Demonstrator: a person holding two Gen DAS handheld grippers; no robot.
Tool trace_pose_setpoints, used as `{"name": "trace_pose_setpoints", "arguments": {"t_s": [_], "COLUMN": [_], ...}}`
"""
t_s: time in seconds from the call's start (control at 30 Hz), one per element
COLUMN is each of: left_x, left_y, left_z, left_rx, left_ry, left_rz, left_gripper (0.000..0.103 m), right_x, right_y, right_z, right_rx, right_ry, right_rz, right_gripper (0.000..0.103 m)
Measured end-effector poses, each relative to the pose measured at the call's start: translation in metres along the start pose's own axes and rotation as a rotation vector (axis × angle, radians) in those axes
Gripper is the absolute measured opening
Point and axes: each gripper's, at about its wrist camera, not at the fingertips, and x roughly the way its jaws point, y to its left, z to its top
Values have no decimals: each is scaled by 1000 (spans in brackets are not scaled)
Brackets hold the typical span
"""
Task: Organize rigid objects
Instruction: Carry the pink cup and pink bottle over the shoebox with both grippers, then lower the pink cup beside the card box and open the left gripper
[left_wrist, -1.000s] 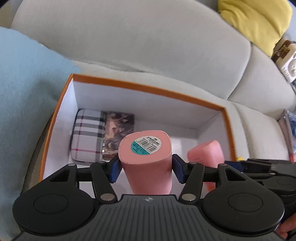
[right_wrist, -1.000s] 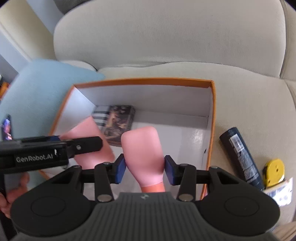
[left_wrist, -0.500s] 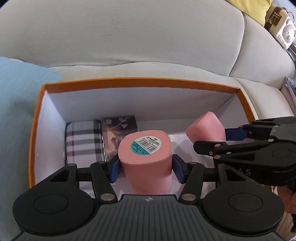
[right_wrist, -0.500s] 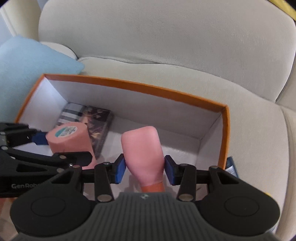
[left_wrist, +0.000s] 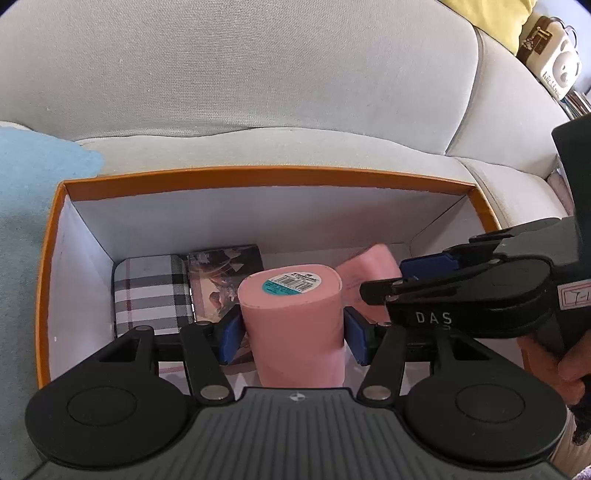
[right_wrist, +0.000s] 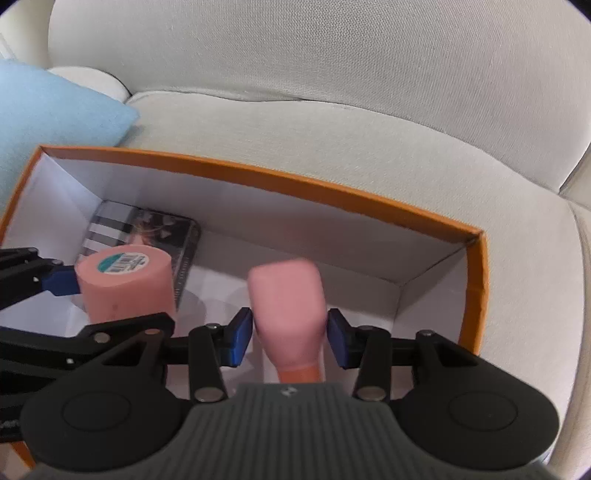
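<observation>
An orange-rimmed white box (left_wrist: 266, 173) sits on a grey sofa; it also shows in the right wrist view (right_wrist: 280, 177). My left gripper (left_wrist: 291, 332) is shut on a pink bottle (left_wrist: 295, 317) with a teal barcode label on its base, held over the box interior. My right gripper (right_wrist: 290, 336) is shut on a second pink bottle (right_wrist: 288, 306), also over the box, to the right of the first. The left gripper's bottle (right_wrist: 125, 284) shows in the right wrist view, and the right gripper's bottle (left_wrist: 369, 269) in the left wrist view.
A plaid tin (left_wrist: 151, 295) and a dark picture-printed case (left_wrist: 221, 273) lie on the box floor at the left. A light blue cushion (left_wrist: 33, 206) lies left of the box. The grey sofa backrest (left_wrist: 258, 66) rises behind it. A yellow cushion (left_wrist: 491, 14) is at far right.
Both grippers, each holding its pink bottle, have moved further over the box and lower into it. The right gripper has come closer beside the left one.
</observation>
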Motion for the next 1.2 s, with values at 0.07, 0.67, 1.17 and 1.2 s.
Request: {"name": "trace_pose_setpoints", "arguments": {"t_s": [0.07, 0.67, 1.17, 1.2], "left_x": [1, 27, 28, 28], "left_y": [1, -13, -7, -8], "left_z": [1, 10, 17, 16], "left_rx": [-11, -57, -42, -43], "left_ry": [0, 54, 19, 14], "left_rz": [-11, -2, 62, 63], "left_gripper": [65, 64, 75, 77], "right_x": [-1, -40, -41, -42], "right_y": [-2, -21, -18, -18], "right_z": [3, 0, -4, -5], "right_rx": [-5, -100, -184, -186], "right_ry": [-2, -91, -134, -136], "right_rz": [7, -4, -35, -36], "right_gripper": [45, 42, 39, 39]}}
